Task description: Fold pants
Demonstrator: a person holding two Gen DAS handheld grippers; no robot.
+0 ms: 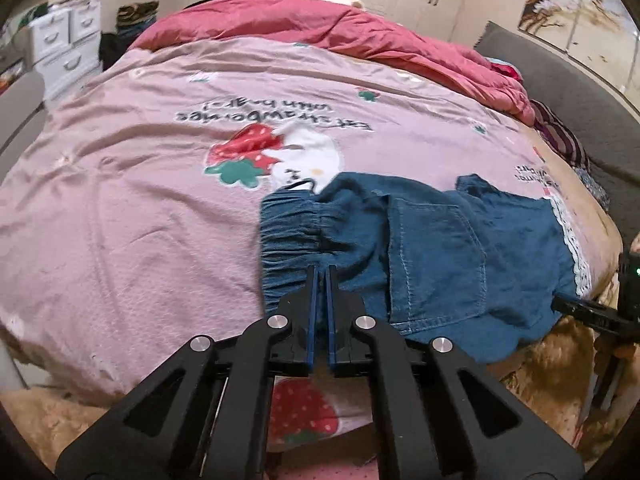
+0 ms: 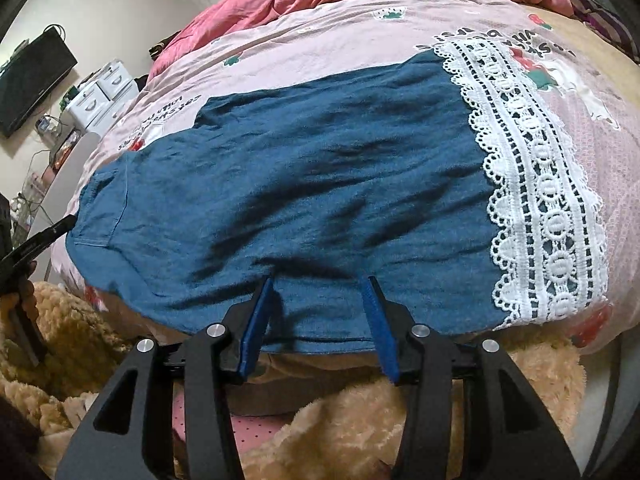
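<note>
Blue denim pants [image 1: 436, 248] with a white lace hem [image 2: 536, 200] lie flat on a pink bedspread [image 1: 120, 200]. In the left wrist view my left gripper [image 1: 321, 270] is shut on the gathered elastic waistband [image 1: 296, 232] at the pants' near edge. In the right wrist view the pants [image 2: 320, 184] fill the middle. My right gripper [image 2: 320, 280] is open, its blue pads [image 2: 256, 320] either side of the leg's near edge, holding nothing. The right gripper also shows at the right edge of the left wrist view [image 1: 592, 312].
A crumpled red quilt [image 1: 320, 28] lies across the far side of the bed. A fluffy tan blanket [image 2: 380, 432] hangs below the bed's near edge. White drawers [image 1: 64, 48] stand far left; a dark headboard [image 1: 560, 92] is at the right.
</note>
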